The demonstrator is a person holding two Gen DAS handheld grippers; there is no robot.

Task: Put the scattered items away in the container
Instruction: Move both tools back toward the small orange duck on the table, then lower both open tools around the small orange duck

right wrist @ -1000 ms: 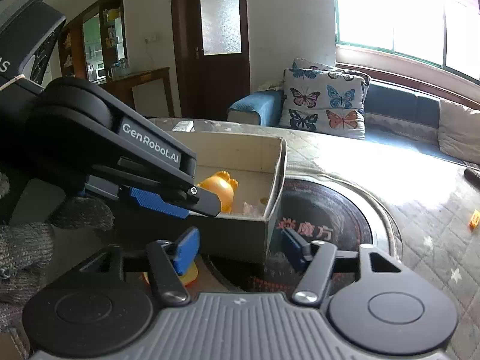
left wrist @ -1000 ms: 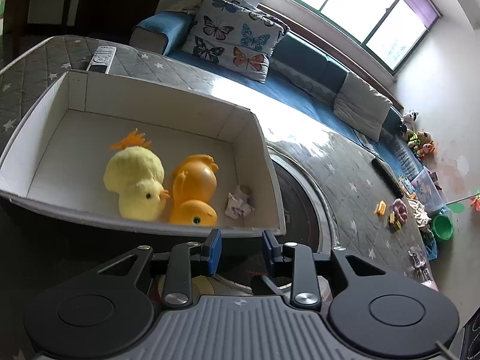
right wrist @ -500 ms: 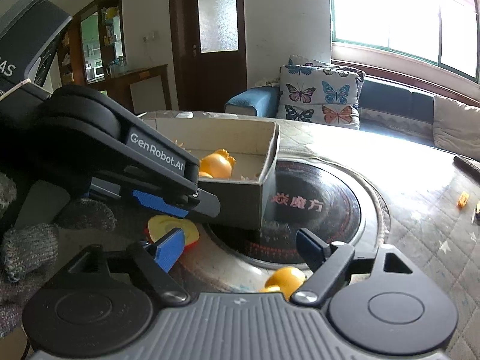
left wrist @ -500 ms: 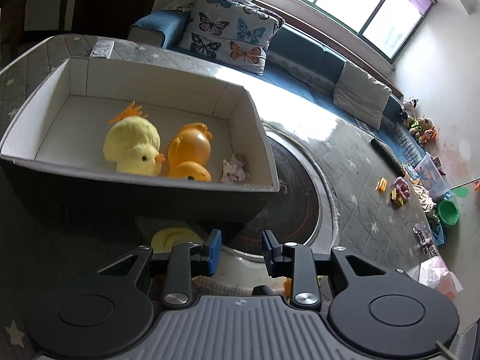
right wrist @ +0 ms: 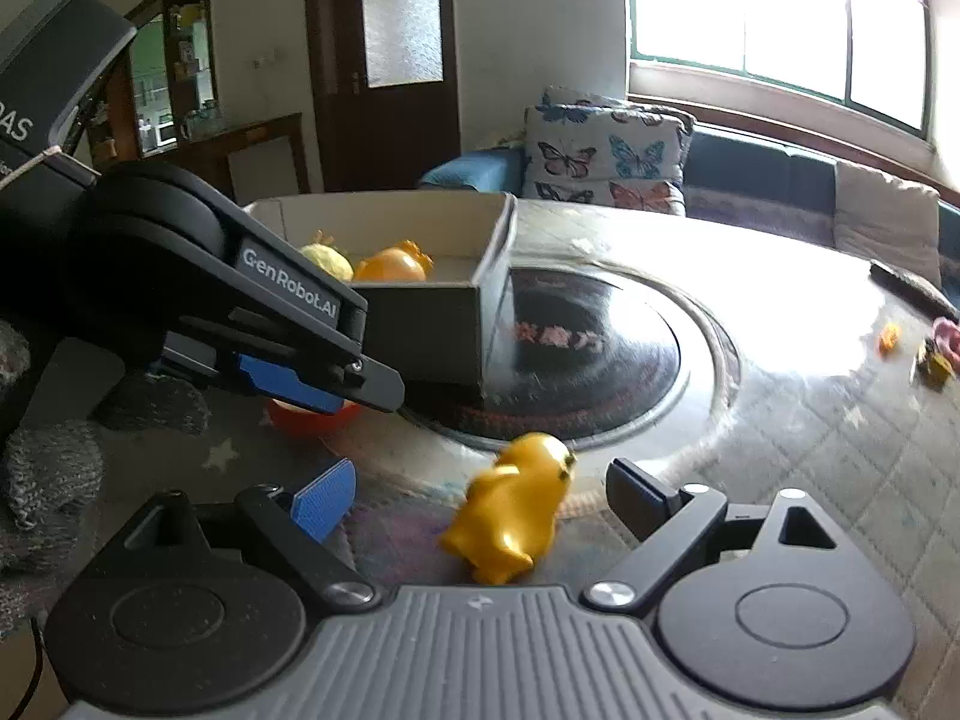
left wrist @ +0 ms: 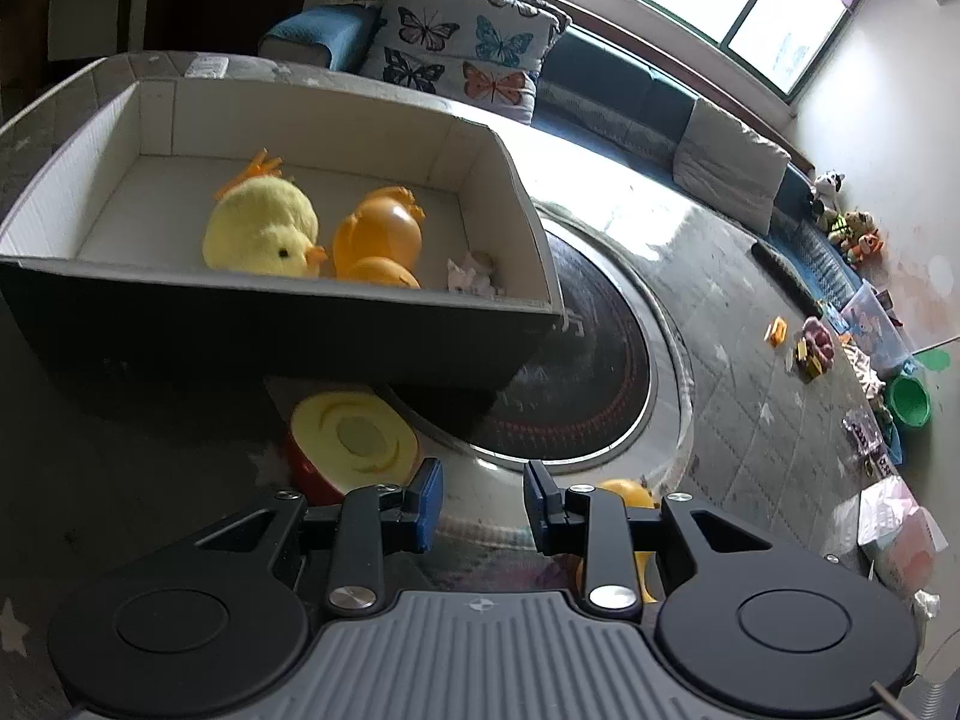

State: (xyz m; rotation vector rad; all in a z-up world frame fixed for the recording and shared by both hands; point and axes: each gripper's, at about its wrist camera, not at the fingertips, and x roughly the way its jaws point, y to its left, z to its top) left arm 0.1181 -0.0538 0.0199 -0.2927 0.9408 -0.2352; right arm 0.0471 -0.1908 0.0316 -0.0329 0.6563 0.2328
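While both our jaws gape, the orange duck (right wrist: 510,516) lies on the counter (right wrist: 780,420) inside the right gripper (right wrist: 474,495).
Left gripper (left wrist: 480,504) holds nothing; red-yellow disc (left wrist: 351,441) beside box (left wrist: 270,336).

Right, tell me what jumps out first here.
The box with a yellow plush chick and an orange duck inside, side by side. Then a loose yellow duck on the table between the open right gripper fingers, and a red-and-yellow disc by the box's near wall.
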